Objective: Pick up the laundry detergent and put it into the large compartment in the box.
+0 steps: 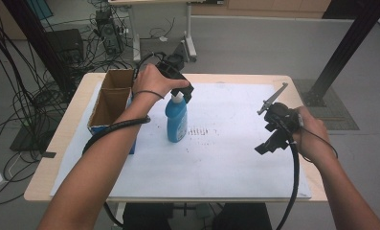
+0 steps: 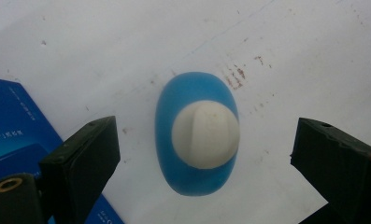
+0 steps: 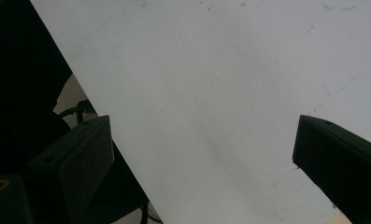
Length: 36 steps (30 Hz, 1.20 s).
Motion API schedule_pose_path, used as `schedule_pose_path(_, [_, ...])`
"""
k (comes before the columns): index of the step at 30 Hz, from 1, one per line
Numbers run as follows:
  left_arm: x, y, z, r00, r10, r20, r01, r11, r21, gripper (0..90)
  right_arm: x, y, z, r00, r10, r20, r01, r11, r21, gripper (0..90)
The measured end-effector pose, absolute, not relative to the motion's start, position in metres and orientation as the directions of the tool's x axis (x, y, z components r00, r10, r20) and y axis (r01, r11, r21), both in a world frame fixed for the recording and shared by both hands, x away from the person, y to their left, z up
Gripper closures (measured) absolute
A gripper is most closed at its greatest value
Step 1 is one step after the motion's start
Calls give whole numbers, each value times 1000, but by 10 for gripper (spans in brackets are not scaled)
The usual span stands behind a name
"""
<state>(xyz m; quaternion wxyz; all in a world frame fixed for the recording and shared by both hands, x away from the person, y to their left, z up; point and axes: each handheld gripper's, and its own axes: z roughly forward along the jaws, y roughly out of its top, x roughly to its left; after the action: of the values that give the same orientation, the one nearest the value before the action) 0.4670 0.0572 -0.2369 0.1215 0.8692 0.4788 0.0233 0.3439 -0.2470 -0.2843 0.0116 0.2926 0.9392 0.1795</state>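
Note:
A blue bottle (image 1: 176, 120) with a white cap (image 1: 177, 97) stands upright on the white sheet (image 1: 226, 158), left of centre. My left gripper (image 1: 183, 92) hovers right above the cap, pointing down. In the left gripper view the bottle (image 2: 181, 175) and its cap (image 2: 205, 134) sit between the two open jaws without touching them, left gripper (image 2: 204, 154). My right gripper (image 1: 270, 139) is held above the sheet's right side, away from the bottle. In the right gripper view its jaws are wide apart over bare white sheet, right gripper (image 3: 204, 154), with nothing between them.
An open cardboard box (image 1: 112, 100) with a blue side (image 2: 15, 135) stands just left of the bottle. The wooden table's edge (image 1: 72, 120) frames the sheet. Cables, equipment and a black post (image 1: 345, 48) stand on the floor beyond the table.

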Motion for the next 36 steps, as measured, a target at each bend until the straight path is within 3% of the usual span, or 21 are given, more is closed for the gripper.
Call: schedule_pose_path(36, [464,48,-278,523,852,-27,829,-500,252,85,345,-248,-292,-827,554,98,551,763,337,51])
